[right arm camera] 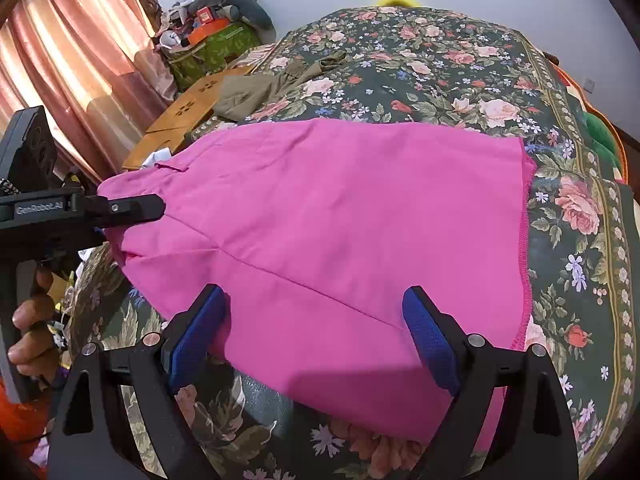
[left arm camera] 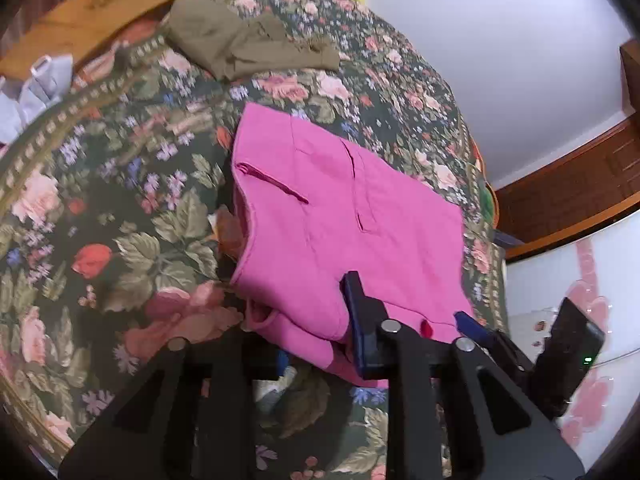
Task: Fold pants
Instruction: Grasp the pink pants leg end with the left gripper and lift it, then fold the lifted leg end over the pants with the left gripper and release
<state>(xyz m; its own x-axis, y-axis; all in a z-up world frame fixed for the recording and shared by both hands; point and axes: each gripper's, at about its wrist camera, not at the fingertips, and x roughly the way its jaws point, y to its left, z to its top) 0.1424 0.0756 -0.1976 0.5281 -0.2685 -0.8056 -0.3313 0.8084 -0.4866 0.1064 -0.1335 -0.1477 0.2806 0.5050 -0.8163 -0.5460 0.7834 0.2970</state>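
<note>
Pink pants [right arm camera: 340, 220] lie folded flat on the floral bedspread [right arm camera: 460, 72]. In the left wrist view the pants [left arm camera: 340, 208] show a pocket slit and reach my left gripper [left arm camera: 404, 320], whose blue-padded fingers [left arm camera: 358, 320] stand apart with a fold of pink cloth between them, near the bed's edge. My right gripper [right arm camera: 316, 336] is open, its blue pads [right arm camera: 196, 336] apart just above the near edge of the pants, holding nothing. The left gripper also shows in the right wrist view [right arm camera: 156, 206], at the pants' left end.
Olive-green pants [left arm camera: 244, 44] lie folded at the far end of the bed. A wooden board [left arm camera: 96, 12] and a cluttered green box [right arm camera: 212, 48] stand beyond it by pink curtains [right arm camera: 72, 72]. A white wall [left arm camera: 500, 40] and wooden furniture [left arm camera: 580, 184] lie to the right.
</note>
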